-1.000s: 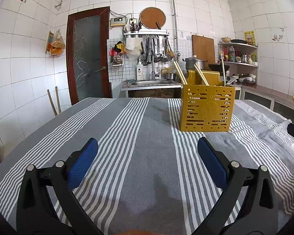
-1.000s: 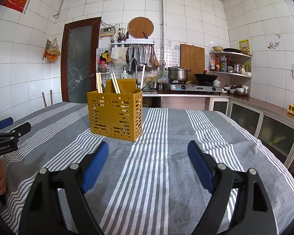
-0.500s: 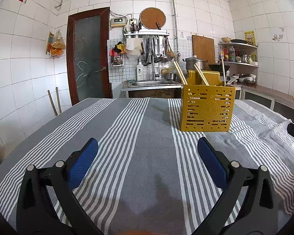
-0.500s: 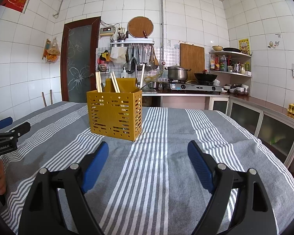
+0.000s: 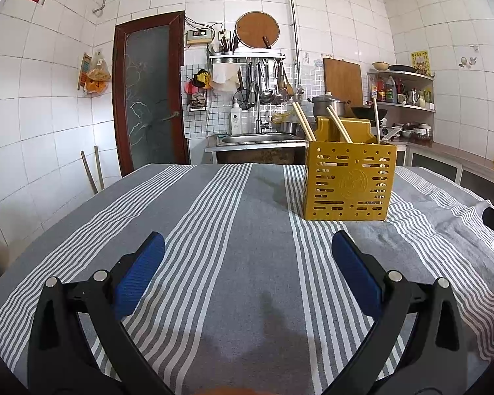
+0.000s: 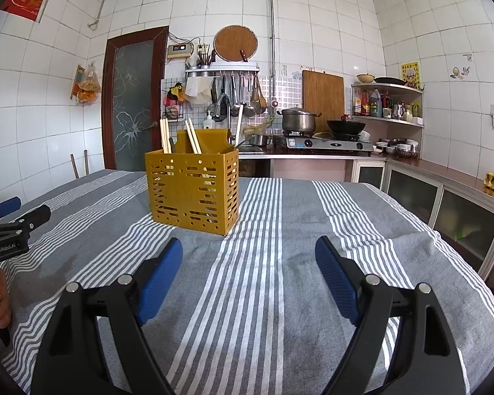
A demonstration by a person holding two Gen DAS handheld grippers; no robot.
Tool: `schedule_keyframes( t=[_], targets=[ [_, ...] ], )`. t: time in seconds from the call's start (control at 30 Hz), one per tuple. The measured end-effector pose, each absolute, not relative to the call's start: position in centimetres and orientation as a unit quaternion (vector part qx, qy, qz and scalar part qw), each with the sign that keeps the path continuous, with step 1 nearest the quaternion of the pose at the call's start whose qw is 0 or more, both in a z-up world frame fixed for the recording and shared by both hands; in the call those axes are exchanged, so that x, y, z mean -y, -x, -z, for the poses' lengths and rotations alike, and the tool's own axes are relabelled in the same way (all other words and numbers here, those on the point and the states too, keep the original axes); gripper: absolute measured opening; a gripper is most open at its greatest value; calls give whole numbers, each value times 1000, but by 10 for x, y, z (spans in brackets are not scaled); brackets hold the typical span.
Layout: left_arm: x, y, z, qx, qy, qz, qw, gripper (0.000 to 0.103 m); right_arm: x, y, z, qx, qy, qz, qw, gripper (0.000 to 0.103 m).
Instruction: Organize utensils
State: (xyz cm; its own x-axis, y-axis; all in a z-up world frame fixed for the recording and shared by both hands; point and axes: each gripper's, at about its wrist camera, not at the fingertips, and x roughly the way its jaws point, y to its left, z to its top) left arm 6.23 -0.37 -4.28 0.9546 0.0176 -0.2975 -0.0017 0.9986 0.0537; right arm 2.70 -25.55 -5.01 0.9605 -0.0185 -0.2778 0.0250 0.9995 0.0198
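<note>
Nothing has moved since a second ago: both grippers hang over the same spots and the holder sits where it was. The left gripper (image 5: 248, 250) is spread wide and holds nothing, and the right gripper (image 6: 248, 256) is spread wide and empty too. The yellow utensil holder (image 5: 348, 181) stands upright on the striped tablecloth (image 5: 214, 230), far from the left gripper and a bit to its right. From the right wrist view the holder sits far and a bit to the left. Wooden chopsticks (image 5: 302, 121) lean out of its top, along with a white-handled utensil (image 6: 238, 125) at its right side. No loose utensils show on the cloth, so the job looks nearly done or all done. If anything more goes in, it should be pinched near its middle, tipped upright, and dropped slowly into an open slot so the light holder does not tip. The only change from before is so tiny that it cannot be told.
</note>
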Motion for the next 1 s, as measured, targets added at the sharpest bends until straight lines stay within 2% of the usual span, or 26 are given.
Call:
schedule_keyframes(
  t=[1.0],
  targets=[
    [14, -58, 44, -146, -39, -14, 988, 98, 255, -28, 51, -140, -16, 13, 990, 81]
  ],
)
